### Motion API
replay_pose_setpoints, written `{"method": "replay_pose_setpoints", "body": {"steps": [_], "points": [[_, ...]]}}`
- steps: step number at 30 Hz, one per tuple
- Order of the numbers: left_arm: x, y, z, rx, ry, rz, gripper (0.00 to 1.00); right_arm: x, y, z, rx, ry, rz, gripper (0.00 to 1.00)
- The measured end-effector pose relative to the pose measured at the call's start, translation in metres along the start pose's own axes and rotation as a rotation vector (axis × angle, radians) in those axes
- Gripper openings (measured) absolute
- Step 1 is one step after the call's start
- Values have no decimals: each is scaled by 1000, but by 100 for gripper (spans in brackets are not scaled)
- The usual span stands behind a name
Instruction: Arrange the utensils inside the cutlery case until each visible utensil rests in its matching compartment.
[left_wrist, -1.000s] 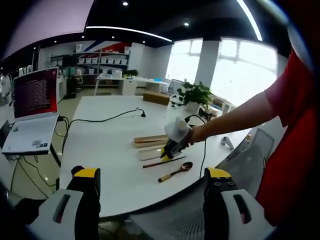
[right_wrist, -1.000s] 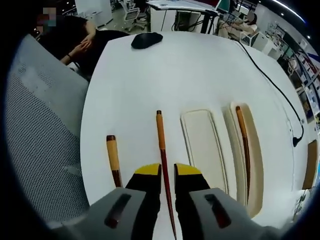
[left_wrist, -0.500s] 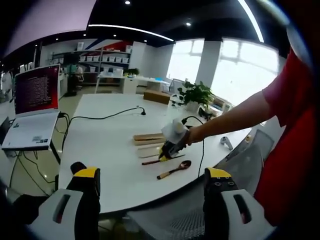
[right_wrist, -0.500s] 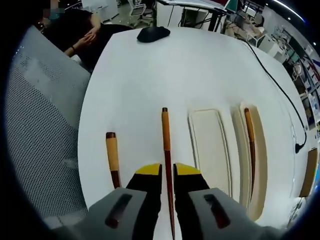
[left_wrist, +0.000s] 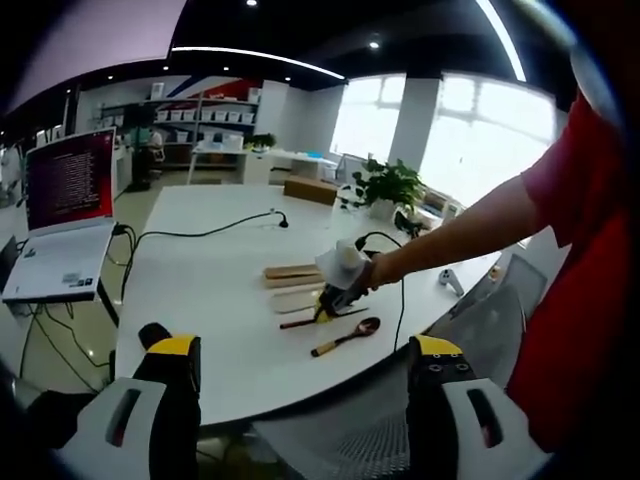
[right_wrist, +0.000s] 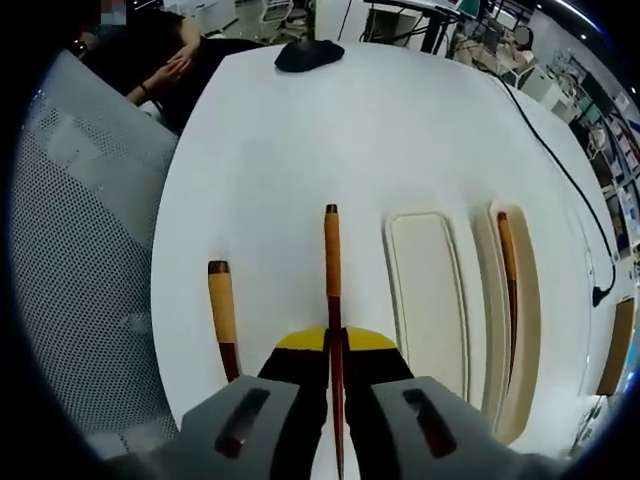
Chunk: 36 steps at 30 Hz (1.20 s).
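Right claw (right_wrist: 334, 338) around slim red-brown, tan-tipped chopstick (right_wrist: 331, 262)

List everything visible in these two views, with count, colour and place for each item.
Cutlery case: one, cream, on the table, right of the held chopstick.
Chopstick: one, tan and dark red, between the right gripper's jaws.
Second chopstick: one, brown, in the case's far slot.
Spoon: one, wooden, on the table beside the case.
Table: one, white.
Mouse: one, black, far table edge.
Cable: one, black, across the table.
Laptop: one, white, dark red screen, left.
Plant: one, green, by the window.
Chair: one, grey mesh.
Right gripper: shut on the chopstick.
Left gripper: open, off the table.
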<state>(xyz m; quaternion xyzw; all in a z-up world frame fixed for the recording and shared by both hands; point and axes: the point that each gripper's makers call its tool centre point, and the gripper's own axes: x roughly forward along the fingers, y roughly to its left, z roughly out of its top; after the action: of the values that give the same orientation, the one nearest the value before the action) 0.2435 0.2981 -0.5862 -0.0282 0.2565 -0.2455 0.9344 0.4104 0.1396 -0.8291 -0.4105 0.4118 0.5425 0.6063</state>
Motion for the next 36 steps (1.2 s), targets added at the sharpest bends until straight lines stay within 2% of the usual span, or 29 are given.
{"method": "replay_pose_setpoints", "body": {"steps": [8, 14, 18, 28, 36], "points": [[1, -1, 5, 4, -15, 5, 87, 0, 0, -1, 25, -30, 1, 0], [2, -2, 4, 10, -10, 1, 87, 0, 1, 0, 34, -5, 21, 0], [-1, 1, 6, 6, -21, 10, 87, -7, 3, 5, 14, -38, 17, 0], [2, -2, 7, 17, -21, 1, 87, -19, -3, 5, 17, -41, 9, 0], [2, -3, 5, 18, -15, -5, 87, -20, -2, 5, 11, -45, 3, 0]]}}
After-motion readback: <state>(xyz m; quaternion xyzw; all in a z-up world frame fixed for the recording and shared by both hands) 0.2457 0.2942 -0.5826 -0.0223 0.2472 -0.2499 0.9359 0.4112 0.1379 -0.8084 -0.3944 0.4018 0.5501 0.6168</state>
